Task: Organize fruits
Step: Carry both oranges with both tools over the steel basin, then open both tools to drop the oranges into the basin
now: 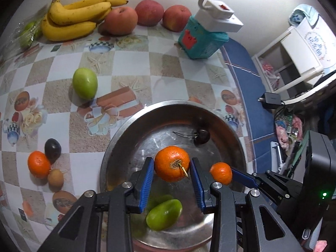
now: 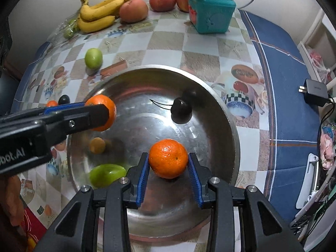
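My left gripper [image 1: 171, 163] is shut on an orange mandarin with a stem [image 1: 172, 163] and holds it above a steel bowl [image 1: 126, 130]. My right gripper [image 2: 168, 159] is shut on a second mandarin [image 2: 168, 158] over the same bowl [image 2: 231, 126]. That mandarin also shows in the left wrist view [image 1: 221, 173], and the left one in the right wrist view [image 2: 105, 111]. In the bowl lie a green fruit [image 1: 163, 214] and a dark cherry with a stem [image 1: 201, 136].
On the checkered tablecloth lie a green fruit [image 1: 85, 86], a mandarin [image 1: 38, 163], a dark plum [image 1: 52, 150] and a small brown fruit [image 1: 55, 179]. Bananas [image 1: 73, 16] and three apples [image 1: 149, 12] line the back wall beside a teal box [image 1: 201, 40].
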Demonstrator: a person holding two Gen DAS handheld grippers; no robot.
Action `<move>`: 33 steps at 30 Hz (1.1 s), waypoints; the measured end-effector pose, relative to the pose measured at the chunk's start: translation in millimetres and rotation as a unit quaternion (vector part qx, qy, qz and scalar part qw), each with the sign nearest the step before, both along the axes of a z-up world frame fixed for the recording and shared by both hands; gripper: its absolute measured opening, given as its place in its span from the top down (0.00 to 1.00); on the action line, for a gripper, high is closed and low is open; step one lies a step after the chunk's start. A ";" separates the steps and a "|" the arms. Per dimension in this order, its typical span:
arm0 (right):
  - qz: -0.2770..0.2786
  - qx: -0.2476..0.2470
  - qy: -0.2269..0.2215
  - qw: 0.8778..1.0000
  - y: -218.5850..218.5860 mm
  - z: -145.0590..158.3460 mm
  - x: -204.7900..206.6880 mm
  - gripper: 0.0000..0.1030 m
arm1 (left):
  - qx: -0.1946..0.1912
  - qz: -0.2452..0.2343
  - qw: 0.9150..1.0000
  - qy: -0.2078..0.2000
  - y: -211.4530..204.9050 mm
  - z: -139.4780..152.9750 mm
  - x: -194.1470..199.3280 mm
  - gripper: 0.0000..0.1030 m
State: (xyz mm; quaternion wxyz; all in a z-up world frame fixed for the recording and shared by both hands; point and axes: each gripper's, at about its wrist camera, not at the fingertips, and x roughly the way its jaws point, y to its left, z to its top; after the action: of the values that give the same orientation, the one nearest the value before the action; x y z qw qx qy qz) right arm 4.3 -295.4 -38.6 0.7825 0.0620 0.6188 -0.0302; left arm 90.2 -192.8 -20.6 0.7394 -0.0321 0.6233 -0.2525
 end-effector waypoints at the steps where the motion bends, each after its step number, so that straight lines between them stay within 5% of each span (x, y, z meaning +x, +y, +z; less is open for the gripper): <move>1: 0.000 -0.002 0.002 1.000 -0.5 -1.9 0.8 0.63 | 0.004 0.000 1.000 -0.002 -0.5 -3.0 0.1 0.63; 22: 0.002 -0.041 0.032 0.999 1.8 -21.9 18.2 0.62 | 0.020 -0.024 0.999 0.003 -11.0 -26.7 -8.7 0.63; 27: 0.004 -0.046 0.032 0.998 3.0 -18.6 16.3 0.52 | 0.016 -0.027 0.999 0.009 -11.2 -26.0 -9.6 0.61; 33: 0.003 -0.051 0.028 0.998 0.2 -9.0 12.1 0.45 | 0.000 -0.037 0.999 0.000 -13.7 -11.6 -14.0 0.42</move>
State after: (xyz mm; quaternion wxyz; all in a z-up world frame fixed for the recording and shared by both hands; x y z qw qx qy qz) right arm 16.4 -295.2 -47.6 0.7670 0.0197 0.6384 -0.0612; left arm 76.2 -206.5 -32.2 0.7297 -0.0088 0.6241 -0.2793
